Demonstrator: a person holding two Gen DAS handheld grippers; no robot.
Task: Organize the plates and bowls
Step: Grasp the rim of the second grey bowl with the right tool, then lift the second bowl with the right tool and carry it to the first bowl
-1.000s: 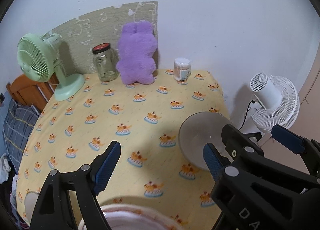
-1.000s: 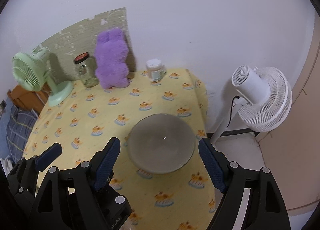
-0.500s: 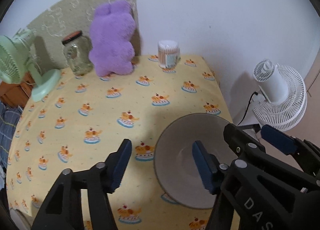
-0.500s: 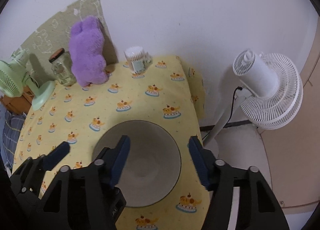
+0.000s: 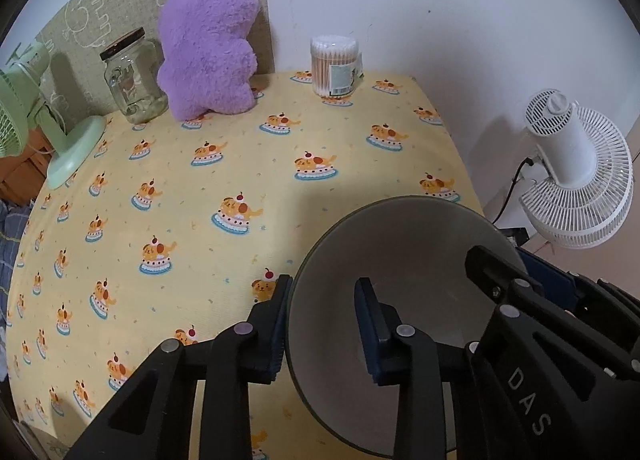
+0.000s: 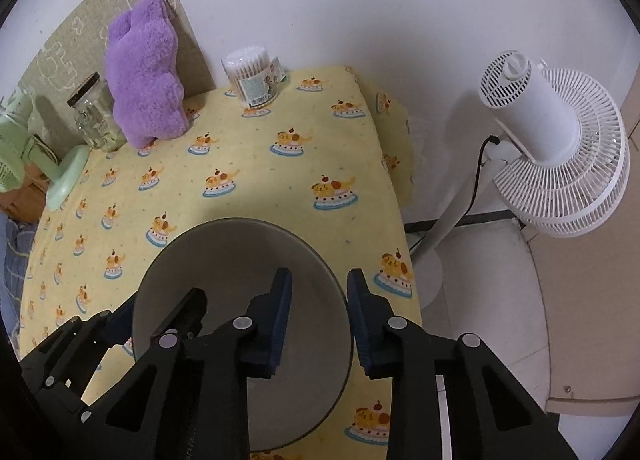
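Note:
A grey bowl stands on the yellow cake-print tablecloth near the table's right edge. My left gripper straddles the bowl's left rim, one pad against the outer wall and one inside, its jaws closing onto the wall. My right gripper straddles the opposite, right rim in the same way, its jaws also closing, with the outer pad against the wall. Each gripper shows in the other's view, the right gripper and the left gripper. The bowl looks empty.
Along the back wall stand a purple plush, a glass jar and a tub of cotton swabs. A green desk fan is at the left. A white floor fan stands beyond the table's right edge.
Both grippers have come down and forward onto the bowl. Their jaws went from wide open to narrow, each closing over one side of the rim.

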